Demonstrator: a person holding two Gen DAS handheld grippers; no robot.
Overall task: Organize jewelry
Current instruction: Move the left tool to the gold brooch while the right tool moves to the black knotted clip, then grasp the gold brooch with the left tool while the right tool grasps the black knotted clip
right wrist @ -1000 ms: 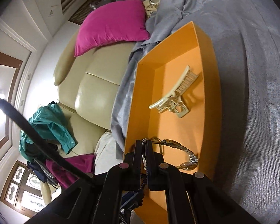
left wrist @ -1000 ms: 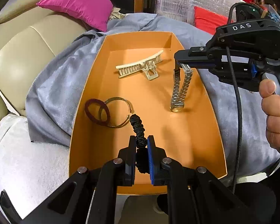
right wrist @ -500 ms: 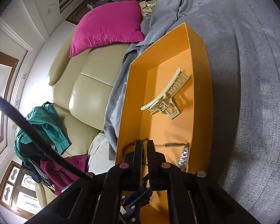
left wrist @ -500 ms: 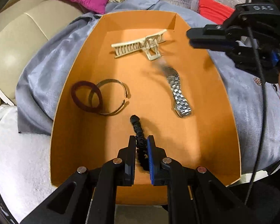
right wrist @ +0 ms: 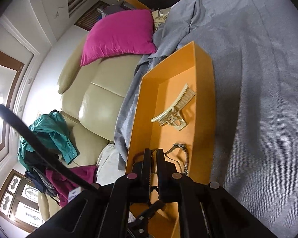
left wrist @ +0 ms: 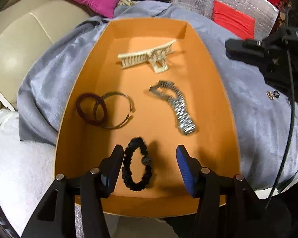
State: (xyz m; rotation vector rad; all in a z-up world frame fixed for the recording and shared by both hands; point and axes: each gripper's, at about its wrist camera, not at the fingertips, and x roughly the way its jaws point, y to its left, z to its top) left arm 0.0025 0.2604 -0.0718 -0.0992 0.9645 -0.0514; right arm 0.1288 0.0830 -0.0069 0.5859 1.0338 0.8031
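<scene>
An orange tray [left wrist: 224, 103] lies on a grey blanket. In it are a cream hair claw [left wrist: 149, 56], a silver watch band [left wrist: 178, 109], a maroon hair tie [left wrist: 89, 109], a thin metal bangle [left wrist: 119, 110] and a black scrunchie [left wrist: 137, 168]. My left gripper [left wrist: 149, 164] is open, its fingers on either side of the scrunchie, which lies loose on the tray floor. My right gripper [right wrist: 154, 156] is shut and empty, held over the tray's right side; it shows in the left wrist view [left wrist: 234, 48] too. The right wrist view shows the tray [right wrist: 206, 79], claw [right wrist: 174, 109] and watch band [right wrist: 183, 154].
A beige leather sofa [right wrist: 93, 103] with a magenta cushion [right wrist: 119, 35] stands left of the tray. The grey blanket [right wrist: 258, 79] spreads widely to the right. Small earrings [left wrist: 272, 94] lie on the blanket right of the tray. A white fleece [left wrist: 15, 158] lies at the near left.
My right gripper let the watch band drop into the tray and pulled back to the right. My left gripper opened and released the black scrunchie onto the tray floor.
</scene>
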